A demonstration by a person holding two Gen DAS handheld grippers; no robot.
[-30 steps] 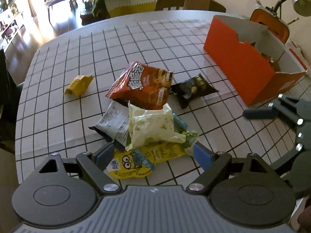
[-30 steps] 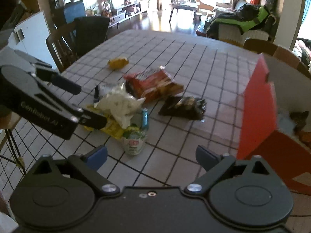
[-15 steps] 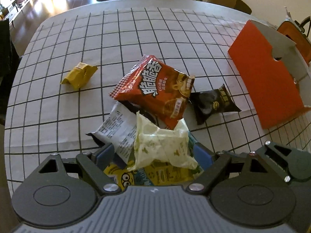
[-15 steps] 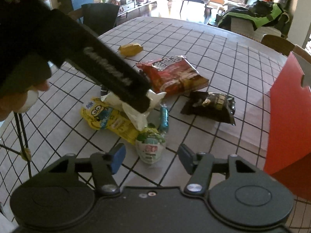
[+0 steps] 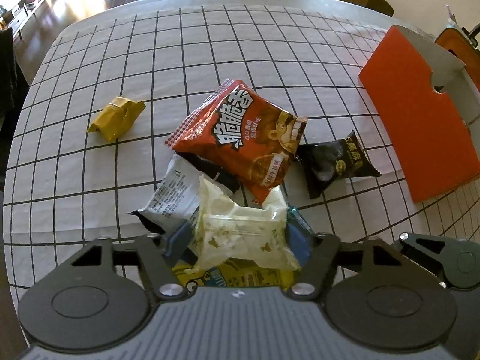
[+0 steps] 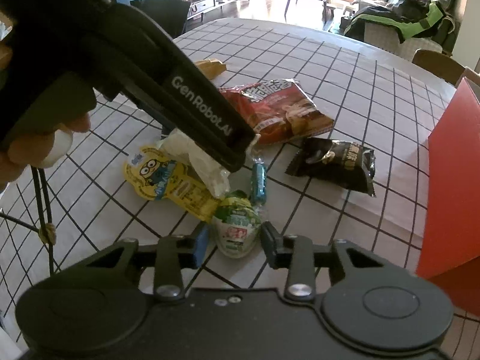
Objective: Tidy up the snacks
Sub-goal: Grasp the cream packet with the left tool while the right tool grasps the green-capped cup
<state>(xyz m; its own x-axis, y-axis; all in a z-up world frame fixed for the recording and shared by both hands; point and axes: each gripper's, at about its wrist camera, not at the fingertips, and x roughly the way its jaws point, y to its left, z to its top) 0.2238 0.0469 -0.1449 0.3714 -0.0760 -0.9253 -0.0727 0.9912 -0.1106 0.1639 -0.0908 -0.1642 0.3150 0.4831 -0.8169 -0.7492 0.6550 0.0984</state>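
The left gripper (image 5: 240, 241) is closing, clenched on a pale wrapped snack (image 5: 243, 234); the right gripper (image 6: 234, 240) is closing around a green-topped cup (image 6: 237, 228) on the counter (image 5: 90, 180), pads not yet pressing.

Daylight is streaming in from the far windows, blowing out the floor (image 5: 57, 15) (pure glare). Fisheye distortion is bending the tablecloth (image 5: 90, 156) grid at the edges.

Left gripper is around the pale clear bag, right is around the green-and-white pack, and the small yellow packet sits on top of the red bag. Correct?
Not quite. In the left wrist view the small yellow packet lies alone on the tablecloth, apart from the red bag. The rest holds: the left gripper is closing around the pale clear bag, the right gripper around the green-and-white pack.
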